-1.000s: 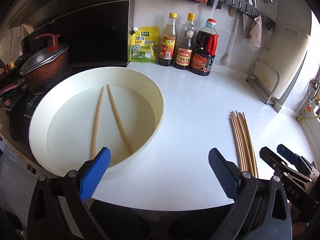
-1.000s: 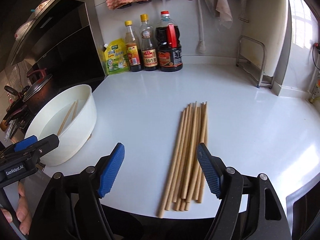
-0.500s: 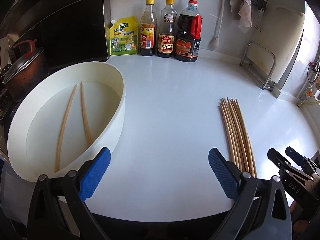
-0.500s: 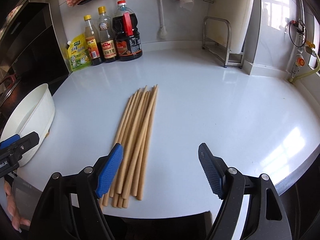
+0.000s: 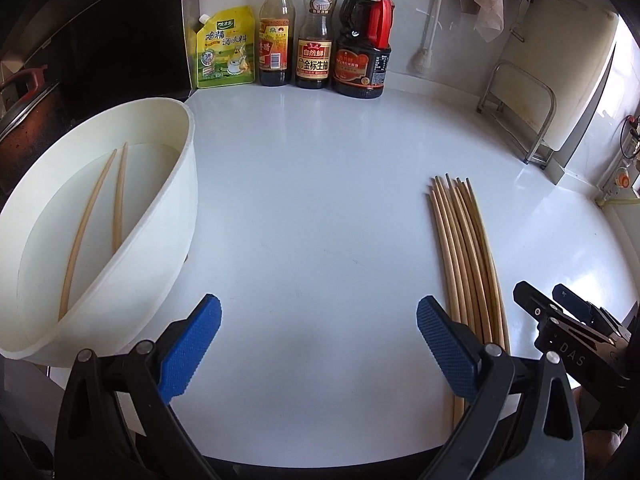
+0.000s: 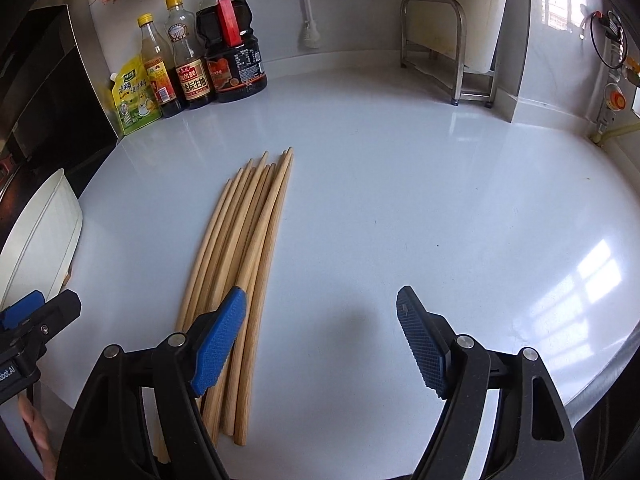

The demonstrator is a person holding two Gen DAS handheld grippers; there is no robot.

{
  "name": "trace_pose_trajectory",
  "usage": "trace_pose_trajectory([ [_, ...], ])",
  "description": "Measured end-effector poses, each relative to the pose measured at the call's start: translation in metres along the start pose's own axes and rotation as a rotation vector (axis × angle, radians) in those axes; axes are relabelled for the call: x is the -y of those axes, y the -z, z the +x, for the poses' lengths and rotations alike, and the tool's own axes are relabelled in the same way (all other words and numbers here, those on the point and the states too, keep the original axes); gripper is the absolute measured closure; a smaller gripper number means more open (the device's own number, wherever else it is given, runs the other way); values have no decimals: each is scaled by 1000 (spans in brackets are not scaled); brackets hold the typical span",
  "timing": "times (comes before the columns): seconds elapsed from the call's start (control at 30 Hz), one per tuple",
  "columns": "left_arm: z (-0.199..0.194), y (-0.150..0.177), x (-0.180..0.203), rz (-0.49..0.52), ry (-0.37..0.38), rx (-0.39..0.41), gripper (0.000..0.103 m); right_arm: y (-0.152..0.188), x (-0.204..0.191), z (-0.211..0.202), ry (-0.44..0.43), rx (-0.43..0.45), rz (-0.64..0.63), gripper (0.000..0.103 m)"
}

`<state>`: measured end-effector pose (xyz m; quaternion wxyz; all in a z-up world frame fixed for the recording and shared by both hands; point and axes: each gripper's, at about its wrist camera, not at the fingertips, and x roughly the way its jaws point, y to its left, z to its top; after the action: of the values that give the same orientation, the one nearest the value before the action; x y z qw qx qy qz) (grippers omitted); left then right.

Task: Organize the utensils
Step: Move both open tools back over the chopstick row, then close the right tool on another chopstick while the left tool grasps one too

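The white tabletop [image 5: 320, 208] is taken as landmark. At its left edge a white basin [image 5: 176, 216] is seen, with two chopsticks [image 5: 116, 200] lying inside. Right of centre, a bundle of chopsticks [image 6: 244, 248] is left unsorted. The left tongs [image 5: 318, 344] and right tongs [image 6: 320, 344] are spread, pinching nothing.

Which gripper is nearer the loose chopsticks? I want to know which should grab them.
Right. The right gripper hangs open with its left pad over the chopsticks. The left gripper, also open, sits beside them, between them and the bowl.
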<state>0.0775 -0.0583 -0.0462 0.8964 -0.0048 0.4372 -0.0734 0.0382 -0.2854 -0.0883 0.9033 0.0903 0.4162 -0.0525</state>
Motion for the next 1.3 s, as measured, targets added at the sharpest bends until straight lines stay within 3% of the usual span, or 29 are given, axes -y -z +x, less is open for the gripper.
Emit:
trace_pose_trajectory([
  [0.57, 17, -3, 10, -5, 1, -17, 7, -5, -4, 18, 3, -50, -42, 29],
  [0.87, 27, -2, 28, 24, 22, -39, 7, -5, 9, 12, 2, -27, -24, 29],
  [1.07, 34, -4, 33, 21, 23, -48, 7, -5, 23, 8, 55, 4, -4, 29],
  [1.3, 41, -3, 42, 38, 17, -61, 7, -4, 31, 14, 63, -13, 1, 29],
])
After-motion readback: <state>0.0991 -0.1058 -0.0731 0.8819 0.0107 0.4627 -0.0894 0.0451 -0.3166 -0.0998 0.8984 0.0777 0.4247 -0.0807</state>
